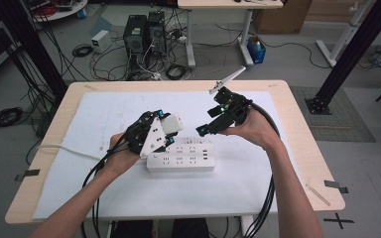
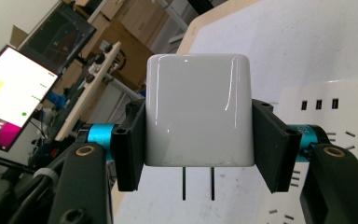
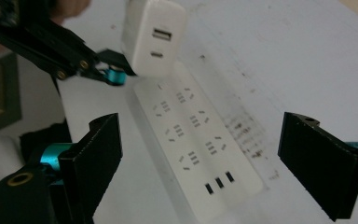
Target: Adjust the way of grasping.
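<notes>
My left gripper (image 1: 168, 130) (image 2: 198, 140) is shut on a white plug-in charger (image 1: 171, 124) (image 2: 198, 114) (image 3: 153, 36). Its two prongs (image 2: 197, 183) point down and it hangs just above the white power strip (image 1: 180, 156) (image 2: 328, 100) (image 3: 196, 140). In the right gripper view the charger's face shows two ports. The strip lies flat on the white sheet, with several sockets and three small ports at one end. My right gripper (image 1: 202, 130) (image 3: 212, 163) hovers open over the strip's right part, nothing between its pads.
A white sheet (image 1: 104, 114) covers most of the wooden table (image 1: 297, 99). Cables trail from both grippers over the near edge. On the floor behind stand computer towers (image 1: 144, 34), cable coils and black frame posts.
</notes>
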{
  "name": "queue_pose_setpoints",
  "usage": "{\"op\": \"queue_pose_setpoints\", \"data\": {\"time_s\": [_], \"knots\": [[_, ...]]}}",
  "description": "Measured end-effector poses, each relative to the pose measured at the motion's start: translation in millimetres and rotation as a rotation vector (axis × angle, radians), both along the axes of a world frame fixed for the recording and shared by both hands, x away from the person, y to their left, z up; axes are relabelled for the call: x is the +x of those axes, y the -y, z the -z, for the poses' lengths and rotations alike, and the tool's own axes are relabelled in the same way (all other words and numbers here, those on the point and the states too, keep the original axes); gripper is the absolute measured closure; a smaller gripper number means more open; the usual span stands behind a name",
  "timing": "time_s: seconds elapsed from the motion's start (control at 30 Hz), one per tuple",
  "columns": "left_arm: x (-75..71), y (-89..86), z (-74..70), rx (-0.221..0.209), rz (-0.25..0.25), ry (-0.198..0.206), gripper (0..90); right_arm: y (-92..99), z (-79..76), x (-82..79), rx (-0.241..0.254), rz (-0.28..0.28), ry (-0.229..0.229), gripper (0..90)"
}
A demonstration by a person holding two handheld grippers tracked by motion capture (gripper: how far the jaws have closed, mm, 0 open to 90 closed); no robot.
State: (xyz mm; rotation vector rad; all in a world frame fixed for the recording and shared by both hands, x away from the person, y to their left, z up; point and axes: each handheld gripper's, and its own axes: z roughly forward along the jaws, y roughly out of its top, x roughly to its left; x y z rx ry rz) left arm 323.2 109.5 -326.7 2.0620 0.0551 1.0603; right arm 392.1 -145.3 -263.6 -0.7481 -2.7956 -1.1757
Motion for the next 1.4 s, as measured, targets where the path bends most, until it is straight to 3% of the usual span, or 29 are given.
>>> {"op": "queue_pose_setpoints", "data": {"time_s": [0.13,0.33,0.63,0.87,1.2,1.4], "knots": [[-1.4,4.5,-0.2,-0.011,-0.003,0.03,42.5,-0.3,-0.6,1.1,0.077,-0.016,-0.024,13.1],[-5.4,14.0,0.0,-0.007,0.004,0.082,42.5,-3.9,3.1,2.7,0.113,-0.022,-0.054,13.4],[-11.2,21.8,-1.0,0.007,0.021,0.135,42.5,-8.6,9.0,4.3,0.222,-0.061,-0.11,15.0],[-12.5,23.0,-3.0,-0.003,0.027,0.138,42.5,-15.9,13.8,6.5,0.22,-0.061,-0.135,17.6],[-12.8,23.9,-4.3,-0.017,0.034,0.133,42.5,-17.9,19.8,8.5,0.308,-0.057,-0.159,26.8],[-14.2,25.0,-4.3,-0.02,0.029,0.142,42.5,-19.6,22.3,8.4,0.311,-0.05,-0.164,33.1]]}}
